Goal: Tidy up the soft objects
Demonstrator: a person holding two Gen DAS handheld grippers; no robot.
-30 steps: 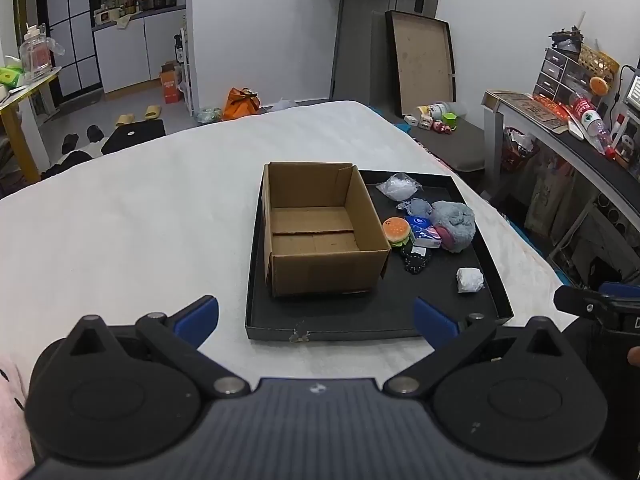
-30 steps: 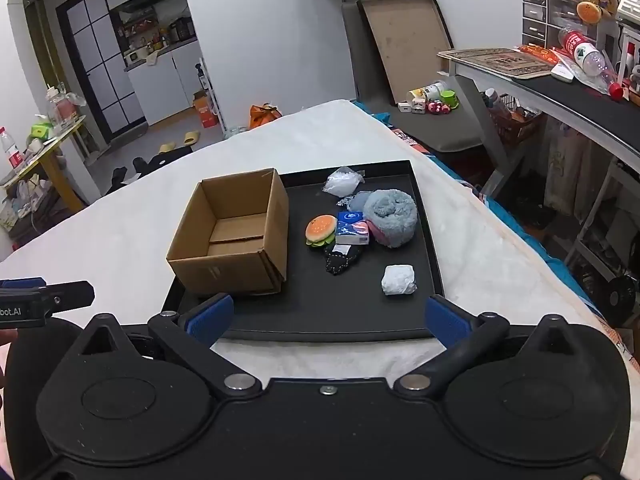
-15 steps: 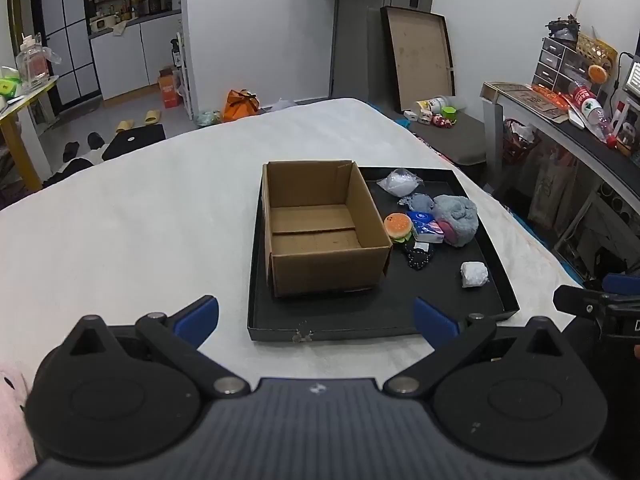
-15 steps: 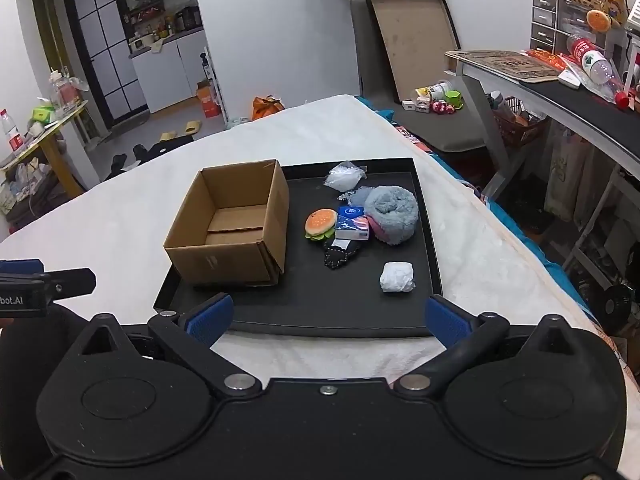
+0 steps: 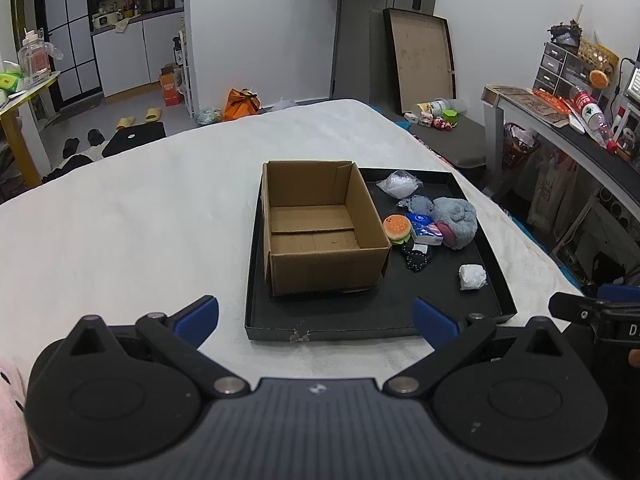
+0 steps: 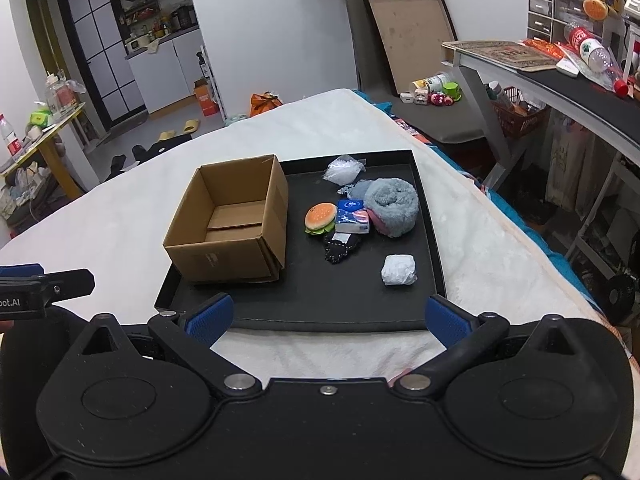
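An open, empty cardboard box (image 5: pixel 320 224) (image 6: pixel 236 220) stands on the left of a black tray (image 5: pixel 360 316) (image 6: pixel 320 308). Right of it lie a burger toy (image 5: pixel 397 229) (image 6: pixel 320 217), a blue tissue pack (image 5: pixel 426 232) (image 6: pixel 352 216), a grey plush roll (image 5: pixel 456 220) (image 6: pixel 394 204), a black dotted pouch (image 5: pixel 416 258) (image 6: pixel 340 246), a white wad (image 5: pixel 472 277) (image 6: pixel 399 270) and a clear bag (image 5: pixel 398 184) (image 6: pixel 344 170). My left gripper (image 5: pixel 316 318) and right gripper (image 6: pixel 328 316) are open and empty, short of the tray's near edge.
The tray rests on a white bed (image 5: pixel 140 220). A desk with bottles and clutter (image 6: pixel 560 68) runs along the right. A framed board (image 5: pixel 420 60) leans on the far wall. Shoes and bags lie on the floor beyond the bed.
Both grippers have drawn back and risen slightly, so the tray and box look a little farther away. Both stay open; nothing on the tray has moved.
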